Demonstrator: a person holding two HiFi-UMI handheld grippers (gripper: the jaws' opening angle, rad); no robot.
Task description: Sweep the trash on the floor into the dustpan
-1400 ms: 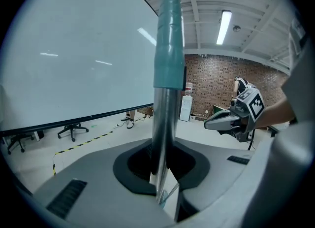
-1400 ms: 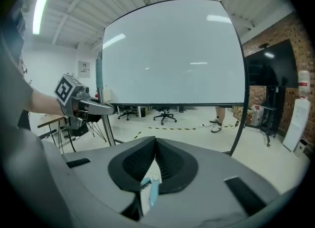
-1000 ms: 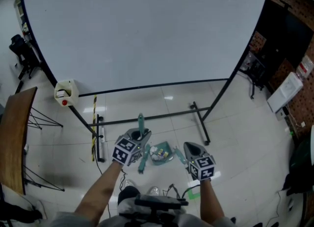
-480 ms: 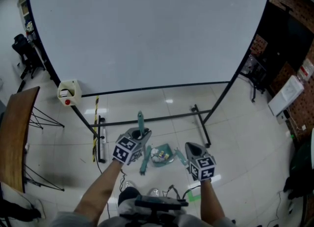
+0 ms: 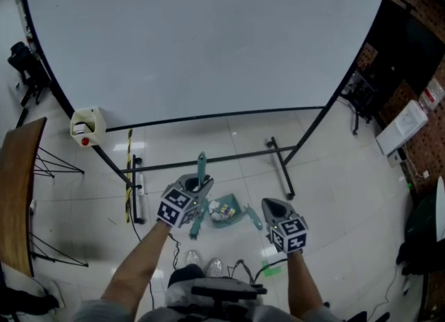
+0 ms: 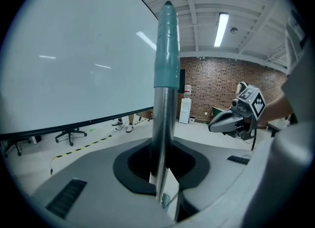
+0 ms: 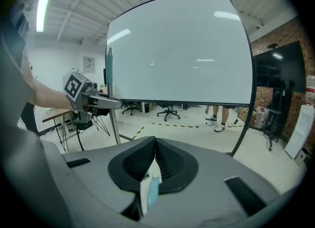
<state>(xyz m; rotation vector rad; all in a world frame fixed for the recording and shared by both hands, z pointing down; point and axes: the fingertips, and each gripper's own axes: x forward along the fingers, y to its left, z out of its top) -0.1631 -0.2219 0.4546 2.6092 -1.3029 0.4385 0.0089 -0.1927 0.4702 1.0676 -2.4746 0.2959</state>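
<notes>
I've got my left gripper (image 6: 165, 168) clamped on the upright pole (image 6: 166, 74), right gripper (image 7: 153, 165) shut on a thin teal handle (image 7: 149, 195), with the dustpan (image 5: 238, 209) holding trash (image 5: 219, 211) between them.

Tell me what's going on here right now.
A person holds a hand-held gripper in each hand above a tiled floor. The left hand-held gripper is clamped on a metal pole with a teal grip, apparently the broom. The right hand-held gripper is shut on a thin teal piece that runs toward the dustpan, which already has some trash in it.
</notes>
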